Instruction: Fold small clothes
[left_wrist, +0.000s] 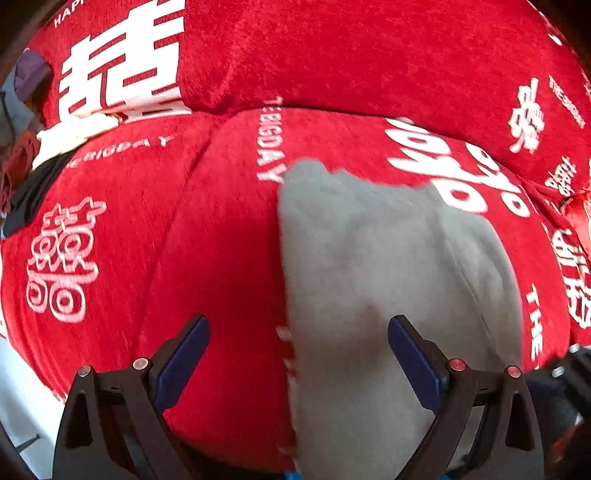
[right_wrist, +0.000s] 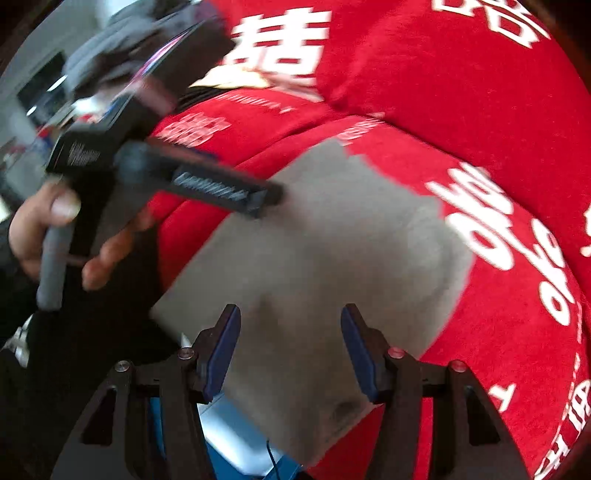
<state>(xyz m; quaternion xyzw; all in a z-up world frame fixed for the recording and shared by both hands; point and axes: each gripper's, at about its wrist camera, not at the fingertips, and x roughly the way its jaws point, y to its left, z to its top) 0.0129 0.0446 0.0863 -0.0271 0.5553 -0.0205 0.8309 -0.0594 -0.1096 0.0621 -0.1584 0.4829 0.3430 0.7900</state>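
Grey fabric, a small soft garment (left_wrist: 388, 280), lies spread flat on a red plush cover printed with white characters and lettering (left_wrist: 229, 240). This garment serves as the landmark. Its left edge runs straight up and down in the left wrist view, and a shallow crease crosses its right half. White lettering on the red cover shows just beyond the garment's far right corner.

Above the near part of the garment, the left gripper (left_wrist: 299, 365) has its blue-padded fingers (left_wrist: 184, 362) spread wide with nothing between them; one finger is over the bare red cover left of the garment's edge, the other over the grey cloth.

The right gripper (right_wrist: 290, 350) also stands over the garment's near end, its fingers (right_wrist: 221, 354) parted about halfway and gripping nothing, the cloth lying flat below them.

In the right wrist view the left gripper appears blurred at the garment's far left corner, held by the person's hand (right_wrist: 44, 229). Cream and dark cloths (left_wrist: 74, 133) lie well beyond the garment, to its far left.
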